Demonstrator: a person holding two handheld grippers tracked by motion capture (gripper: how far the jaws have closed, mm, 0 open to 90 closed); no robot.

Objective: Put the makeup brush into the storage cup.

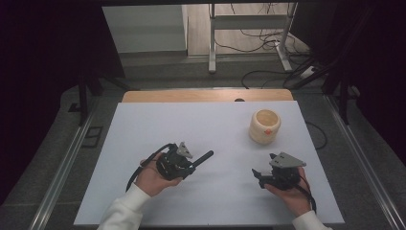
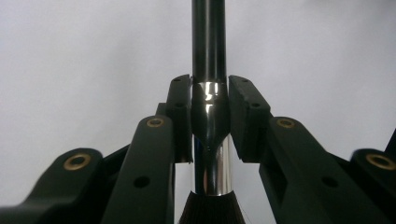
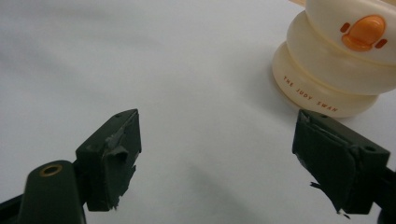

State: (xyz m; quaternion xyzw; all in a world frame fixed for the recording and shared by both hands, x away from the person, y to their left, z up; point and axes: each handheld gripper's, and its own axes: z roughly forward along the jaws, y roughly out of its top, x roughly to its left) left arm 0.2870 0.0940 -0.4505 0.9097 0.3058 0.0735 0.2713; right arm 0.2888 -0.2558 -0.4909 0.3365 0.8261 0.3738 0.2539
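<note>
A cream cup (image 1: 265, 126) with an orange mark stands far right on your white tabletop (image 1: 143, 124), nothing blocking it. Your left gripper (image 1: 194, 165) has its fingers (image 2: 180, 116) clenched on a black-handled brush (image 2: 208, 70), low over the tabletop's middle. Your right gripper (image 1: 257, 176) has its fingers (image 3: 112, 158) spread, holding nothing.

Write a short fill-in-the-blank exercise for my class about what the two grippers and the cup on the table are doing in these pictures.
1. The left gripper is shut on the black handle of a ____.
2. The right gripper has its jaws ____, with nothing between them.
3. The cream cup bears an ____ duck-bill mark on its side.
4. The cup stands on the white table nearer to the ____ gripper.

Missing words: brush; open; orange; right
</note>
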